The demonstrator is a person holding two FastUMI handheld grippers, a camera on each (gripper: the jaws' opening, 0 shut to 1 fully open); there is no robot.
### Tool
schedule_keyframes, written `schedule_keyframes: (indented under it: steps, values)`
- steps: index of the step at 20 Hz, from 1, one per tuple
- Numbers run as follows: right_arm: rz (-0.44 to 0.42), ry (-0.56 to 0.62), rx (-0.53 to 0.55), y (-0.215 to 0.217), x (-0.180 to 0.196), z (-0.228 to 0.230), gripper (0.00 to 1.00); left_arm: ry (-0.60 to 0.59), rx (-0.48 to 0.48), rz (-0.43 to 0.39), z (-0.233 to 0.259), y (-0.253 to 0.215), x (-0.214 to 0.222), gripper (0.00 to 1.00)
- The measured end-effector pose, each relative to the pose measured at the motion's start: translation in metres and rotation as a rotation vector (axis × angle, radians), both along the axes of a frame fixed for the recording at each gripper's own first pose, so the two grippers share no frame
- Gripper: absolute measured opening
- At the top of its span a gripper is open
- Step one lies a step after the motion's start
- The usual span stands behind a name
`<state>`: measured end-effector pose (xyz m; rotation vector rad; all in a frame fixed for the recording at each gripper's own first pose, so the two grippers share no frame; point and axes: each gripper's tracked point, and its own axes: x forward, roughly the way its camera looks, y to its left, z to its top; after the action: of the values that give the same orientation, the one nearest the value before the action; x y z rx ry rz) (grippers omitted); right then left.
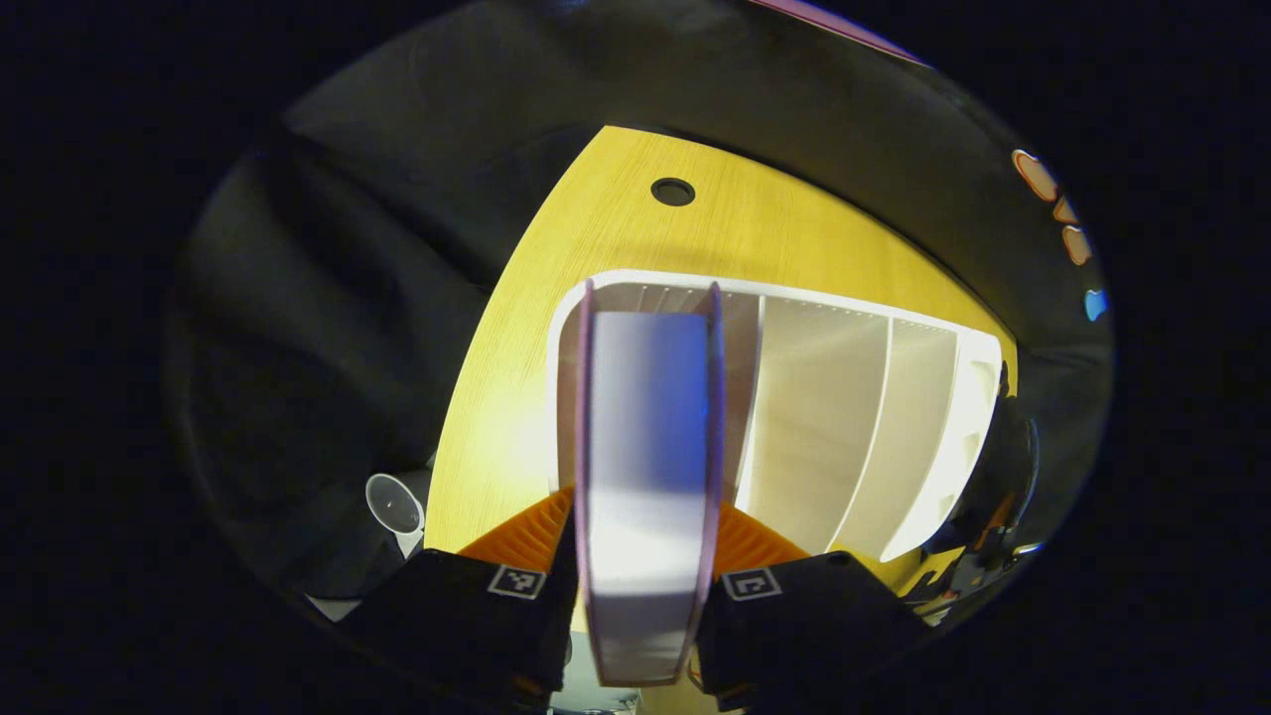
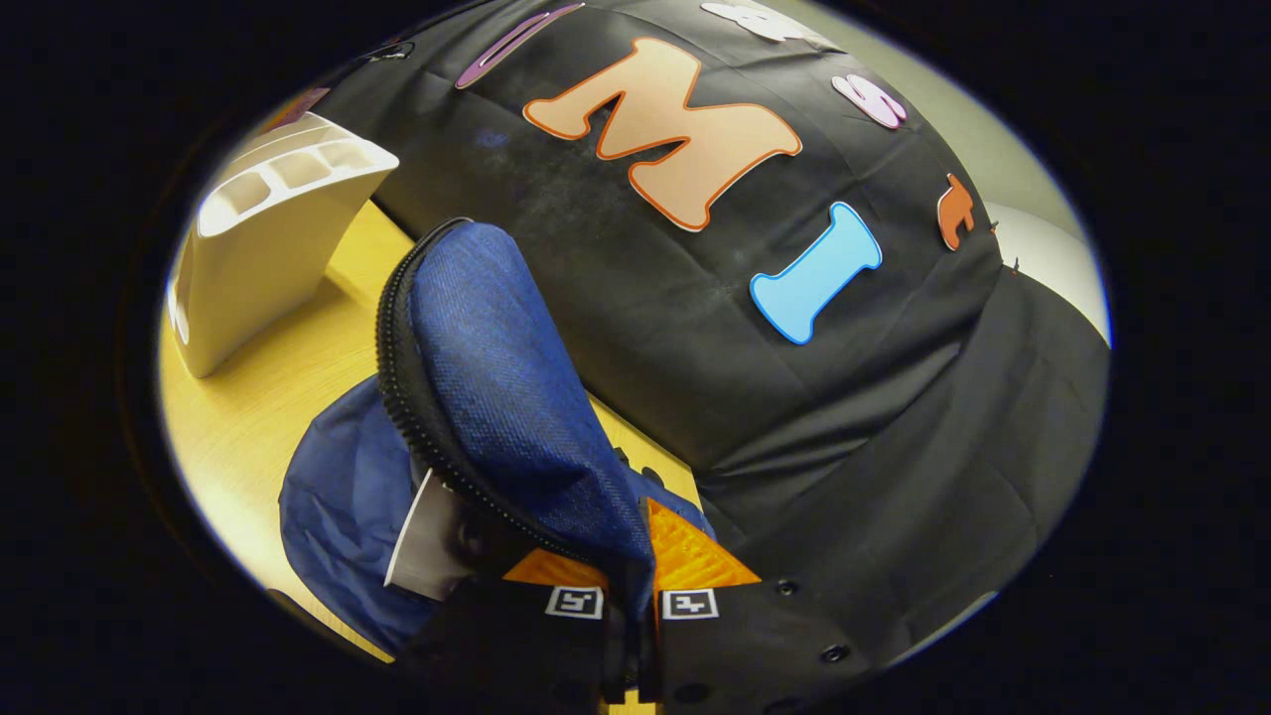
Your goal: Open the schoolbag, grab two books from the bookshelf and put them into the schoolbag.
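Observation:
In the left gripper view, my left gripper is shut on a book, held edge-on with its pale pages toward the camera and thin purple covers on both sides. The book stands above the white bookshelf, whose slots look bare. In the right gripper view, my right gripper is shut on the blue flap of the schoolbag, lifting it so the black zipper edge curves upward. The bag's opening shows below the flap, with a white tag inside. The white bookshelf stands at the upper left on the table.
The yellow wooden table has a round black cable hole beyond the shelf. A clear cup sits low to the left, off the table edge. Black cloth walls surround the table on the far sides.

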<state>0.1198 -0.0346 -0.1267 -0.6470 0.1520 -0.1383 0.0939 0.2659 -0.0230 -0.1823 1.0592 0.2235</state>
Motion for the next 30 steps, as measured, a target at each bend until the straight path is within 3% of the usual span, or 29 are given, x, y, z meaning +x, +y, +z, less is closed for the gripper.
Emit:
schedule_keyframes:
  steps: [1,2,12,16,22,27,30]
  values:
    - [-0.001,0.0,-0.001,0.001,0.0,0.0,0.05,0.009,-0.003,-0.002,-0.001,-0.001,-0.001,0.48]
    - [-0.002,0.0,-0.002,0.001,-0.001,0.0,0.05,0.023,0.003,0.001,-0.003,-0.002,-0.002,0.4]
    - [-0.005,-0.003,0.001,0.001,-0.006,-0.001,0.05,0.066,0.063,-0.021,-0.009,-0.01,0.0,0.39]
    - [0.006,0.0,-0.011,0.001,-0.007,-0.001,0.05,0.026,0.104,-0.051,0.016,-0.01,-0.007,0.39]
    - [0.016,-0.008,0.006,-0.001,-0.009,-0.002,0.05,-0.02,0.184,-0.061,0.071,-0.024,-0.051,0.39]
    - [0.041,-0.013,0.008,0.0,-0.01,-0.004,0.07,0.0,0.163,-0.038,0.104,-0.043,-0.099,0.39]
    - [0.052,-0.016,0.019,-0.001,-0.011,-0.006,0.05,-0.011,0.149,-0.064,0.12,-0.067,-0.114,0.4]
